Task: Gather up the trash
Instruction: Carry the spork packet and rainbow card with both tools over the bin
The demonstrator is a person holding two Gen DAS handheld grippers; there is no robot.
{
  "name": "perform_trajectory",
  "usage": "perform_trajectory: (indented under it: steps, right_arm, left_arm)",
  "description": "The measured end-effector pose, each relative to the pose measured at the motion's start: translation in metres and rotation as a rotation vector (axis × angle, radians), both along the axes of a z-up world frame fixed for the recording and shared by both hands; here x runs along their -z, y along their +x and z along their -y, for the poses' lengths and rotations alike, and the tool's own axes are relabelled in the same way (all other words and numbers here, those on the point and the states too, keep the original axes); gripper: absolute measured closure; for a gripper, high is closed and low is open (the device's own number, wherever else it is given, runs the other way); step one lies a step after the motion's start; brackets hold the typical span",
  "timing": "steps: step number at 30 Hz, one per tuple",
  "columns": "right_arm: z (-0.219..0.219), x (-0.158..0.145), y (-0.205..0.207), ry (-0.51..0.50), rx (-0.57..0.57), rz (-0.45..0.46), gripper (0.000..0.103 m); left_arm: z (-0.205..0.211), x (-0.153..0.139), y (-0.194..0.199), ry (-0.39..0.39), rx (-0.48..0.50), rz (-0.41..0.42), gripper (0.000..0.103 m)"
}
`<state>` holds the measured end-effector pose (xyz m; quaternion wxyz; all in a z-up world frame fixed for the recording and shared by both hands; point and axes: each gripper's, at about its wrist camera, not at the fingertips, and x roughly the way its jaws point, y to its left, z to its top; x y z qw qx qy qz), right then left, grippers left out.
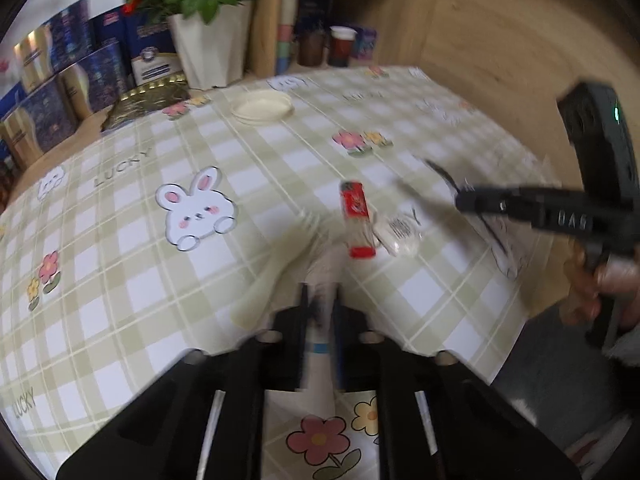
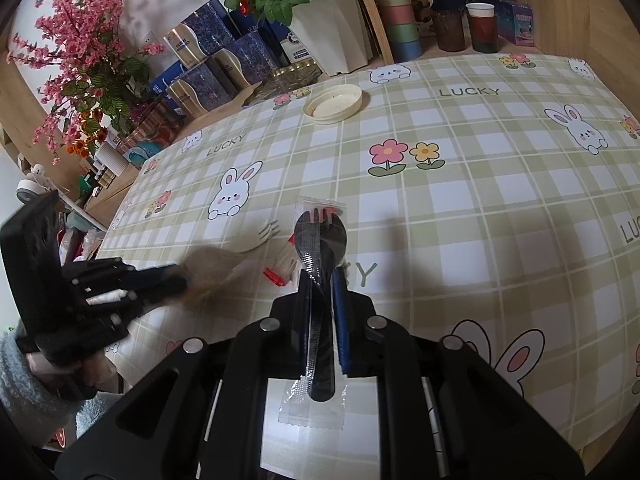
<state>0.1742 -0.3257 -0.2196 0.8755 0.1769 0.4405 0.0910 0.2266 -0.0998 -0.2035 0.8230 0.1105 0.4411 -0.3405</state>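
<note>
Our right gripper (image 2: 322,280) is clamped on a wrapped black spoon (image 2: 320,256), held just above the table (image 2: 480,200). Our left gripper (image 1: 320,300) is closed on a pale fork (image 1: 316,272), blurred in view. A red packet (image 1: 356,220) lies on the table just beyond the left gripper.

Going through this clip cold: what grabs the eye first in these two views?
The right gripper is shut on a black plastic spoon in a clear wrapper, held over the bunny-print checked tablecloth. To its left, the left gripper is closed on a pale, blurred piece of trash, with a red-ended clear wrapper lying on the cloth between them. Red roses in a white pot stand at the table's far edge.
</note>
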Motion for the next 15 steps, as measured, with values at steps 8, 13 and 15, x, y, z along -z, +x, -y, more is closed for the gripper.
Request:
perform_trajectory:
  steps: [8, 13, 15]
  right_arm:
    - [-0.001, -0.005, -0.007, 0.008, -0.004, 0.005, 0.089]
    - [-0.007, -0.013, -0.014, 0.007, -0.02, 0.017, 0.089]
    - [-0.01, -0.016, -0.018, 0.008, -0.027, 0.02, 0.089]
  left_arm:
    - [-0.033, -0.011, 0.009, -0.091, -0.116, -0.058, 0.099]
    - [-0.043, -0.025, -0.006, -0.123, -0.13, -0.055, 0.099]
    - [-0.046, -0.033, -0.014, -0.128, -0.131, -0.044, 0.099]
